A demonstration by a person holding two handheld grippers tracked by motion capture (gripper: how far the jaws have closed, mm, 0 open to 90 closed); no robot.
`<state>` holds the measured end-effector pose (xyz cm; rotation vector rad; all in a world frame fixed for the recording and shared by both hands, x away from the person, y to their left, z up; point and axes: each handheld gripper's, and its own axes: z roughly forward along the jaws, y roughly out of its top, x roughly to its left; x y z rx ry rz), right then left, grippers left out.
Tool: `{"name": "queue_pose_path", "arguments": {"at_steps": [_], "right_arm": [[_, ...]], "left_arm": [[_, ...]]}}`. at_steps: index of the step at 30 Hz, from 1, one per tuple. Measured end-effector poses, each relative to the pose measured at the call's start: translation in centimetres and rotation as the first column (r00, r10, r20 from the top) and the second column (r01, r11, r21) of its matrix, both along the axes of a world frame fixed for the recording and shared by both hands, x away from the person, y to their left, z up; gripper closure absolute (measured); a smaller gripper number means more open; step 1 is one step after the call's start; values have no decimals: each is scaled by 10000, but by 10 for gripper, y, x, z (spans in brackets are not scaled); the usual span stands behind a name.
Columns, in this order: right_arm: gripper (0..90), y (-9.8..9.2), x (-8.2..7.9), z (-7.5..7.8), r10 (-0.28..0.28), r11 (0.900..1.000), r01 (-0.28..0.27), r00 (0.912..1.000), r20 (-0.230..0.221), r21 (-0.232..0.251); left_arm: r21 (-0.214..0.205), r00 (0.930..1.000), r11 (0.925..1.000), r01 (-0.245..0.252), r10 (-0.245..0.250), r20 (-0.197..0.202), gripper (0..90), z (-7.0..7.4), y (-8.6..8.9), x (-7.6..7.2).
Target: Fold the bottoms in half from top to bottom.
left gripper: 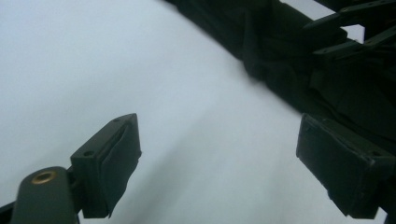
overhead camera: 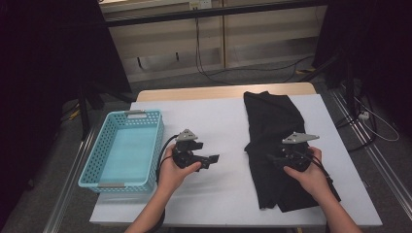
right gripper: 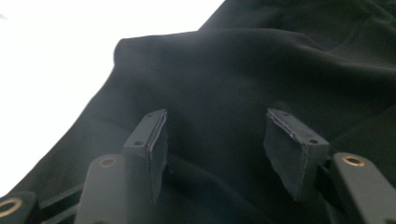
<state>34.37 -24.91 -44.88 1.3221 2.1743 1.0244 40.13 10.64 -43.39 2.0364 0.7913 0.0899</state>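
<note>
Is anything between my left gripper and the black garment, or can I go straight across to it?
Nothing visible stands in the way. Between the open left gripper and the black garment lies only bare white table. The blue basket sits on the far side, away from that path.

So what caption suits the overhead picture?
Two hand-held grippers near a black garment, blue basket waiting.

No text, label, brand, number or sign can be read in any of the views.
</note>
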Motion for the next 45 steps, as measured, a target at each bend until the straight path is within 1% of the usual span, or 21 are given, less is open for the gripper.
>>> {"name": "queue_pose_path", "arguments": {"at_steps": [3, 5, 7, 8, 10, 12, 15, 16, 18, 21, 23, 25, 26, 27, 28, 30, 32, 34, 37, 41, 45], "right_arm": [[465, 3, -10, 0, 297, 9993, -296, 9995, -64, 232], [504, 5, -16, -3, 461, 9989, -461, 9989, -10, 11], [511, 8, -19, -8, 601, 9975, -600, 9982, 8, -362], [510, 8, -19, -10, 615, 9973, -616, 9981, -45, -403], [511, 7, -17, -12, 488, 9987, -489, 9988, -102, -163], [525, 8, -17, -14, 434, 9990, -435, 9990, -129, -40], [554, 14, -17, -15, 510, 9986, -509, 9987, 23, -123], [548, 16, -18, -13, 494, 9987, -494, 9988, -2, -96], [534, 19, -17, -11, 683, 9976, -685, 9974, 233, 75], [516, 26, -16, -10, 779, 9967, -780, 9970, 36, 246], [532, 32, -16, -12, 992, 9950, -991, 9950, -97, 123], [613, 37, -17, -13, 1022, 9948, -1023, 9946, -155, -3], [678, 38, -18, -12, 1002, 9949, -1003, 9949, -131, -57], [775, 38, -19, -10, 1046, 9944, -1048, 9944, -119, -132], [847, 37, -19, -9, 1170, 9930, -1173, 9930, -174, -163], [876, 33, -20, -9, 1141, 9932, -1149, 9926, -404, -185], [882, 27, -21, -8, 1102, 9939, -1103, 9926, -507, 24], [883, 19, -25, -4, 1037, 9946, -1036, 9938, -396, 57], [884, 4, -35, 2, 833, 9958, -826, 9963, -195, 384], [885, -18, -55, 10, 549, 9968, -552, 9985, 70, 575], [887, -41, -75, 16, 29, 9959, -58, 9995, 324, 898]], "left_arm": [[220, 10000, 9998, -12, 11, 67, 128, -3, 4, -2], [248, 9999, 9996, -123, 122, 23, 122, -4, 7, -1], [299, 9997, 9993, -224, 224, 30, 120, -6, 10, -1], [374, 9997, 9990, -234, 234, 27, 116, -6, 11, -1], [496, 9995, 9983, -311, 306, 110, 115, -6, 14, -1], [475, 9990, 9979, -444, 442, 60, 113, -6, 16, 0], [535, 9986, 9972, -532, 529, 67, 106, -6, 17, 1], [521, 9986, 9973, -519, 517, 61, 106, -6, 17, 1], [499, 9986, 9974, -525, 521, 104, 105, -5, 18, 1], [467, 9984, 9973, -566, 563, 72, 105, -4, 19, 2], [485, 9984, 9972, -566, 564, 59, 105, -4, 19, 2], [448, 9983, 9973, -578, 574, 107, 108, -3, 19, 2], [425, 9983, 9974, -575, 571, 100, 110, -3, 19, 2], [457, 9984, 9974, -563, 558, 118, 110, -3, 20, 2], [453, 9982, 9973, -585, 579, 145, 112, -2, 20, 2], [460, 9981, 9970, -615, 610, 128, 114, -2, 20, 1], [435, 9979, 9971, -631, 626, 135, 117, -2, 21, 1], [347, 9977, 9972, -663, 657, 192, 123, 0, 21, 1], [321, 9975, 9972, -675, 668, 216, 129, 1, 23, 1], [265, 9974, 9974, -676, 669, 274, 129, 3, 23, 1], [258, 9975, 9976, -636, 627, 311, 130, 4, 21, 0]]}}
